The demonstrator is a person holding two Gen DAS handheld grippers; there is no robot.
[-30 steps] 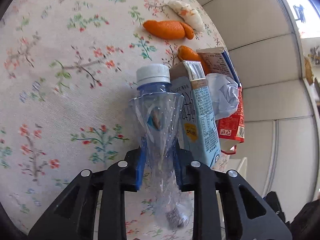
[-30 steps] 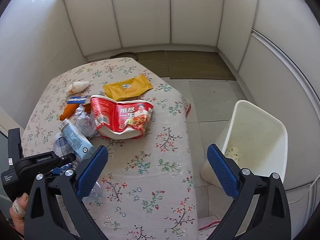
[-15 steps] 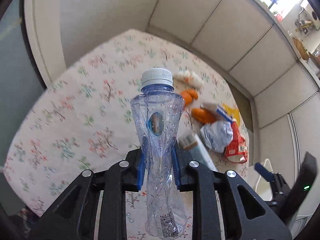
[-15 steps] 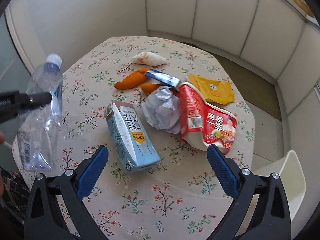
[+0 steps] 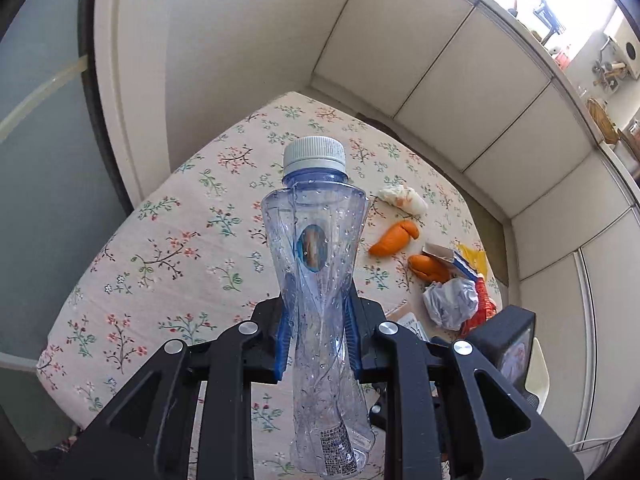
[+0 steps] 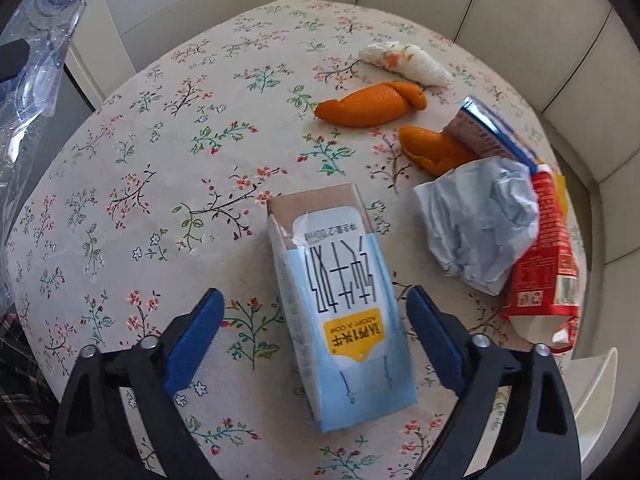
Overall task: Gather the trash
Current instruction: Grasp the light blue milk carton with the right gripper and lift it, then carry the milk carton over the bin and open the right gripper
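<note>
My left gripper (image 5: 318, 320) is shut on a crushed clear plastic bottle (image 5: 316, 240) with a white cap, held well above the floral tablecloth (image 5: 160, 240); the same bottle (image 6: 36, 48) shows at the far left of the right wrist view. My right gripper (image 6: 316, 316) hangs low over a light blue milk carton (image 6: 340, 304) that lies flat on the cloth. Its jaws are closing with the carton between them, and the blue pads stand clear of the carton's sides.
Right of the carton lie crumpled white paper (image 6: 476, 224), a red noodle cup (image 6: 544, 256), two orange peels (image 6: 372, 106), a small blue box (image 6: 488, 132) and a white tissue wad (image 6: 404, 62). A white bin (image 6: 596, 392) stands off the table's right edge. Walls surround the table.
The left gripper lifted the bottle off the table and tilted outward. The right gripper swung from the bin side to over the milk carton, dropped closer, and its jaws narrowed.
</note>
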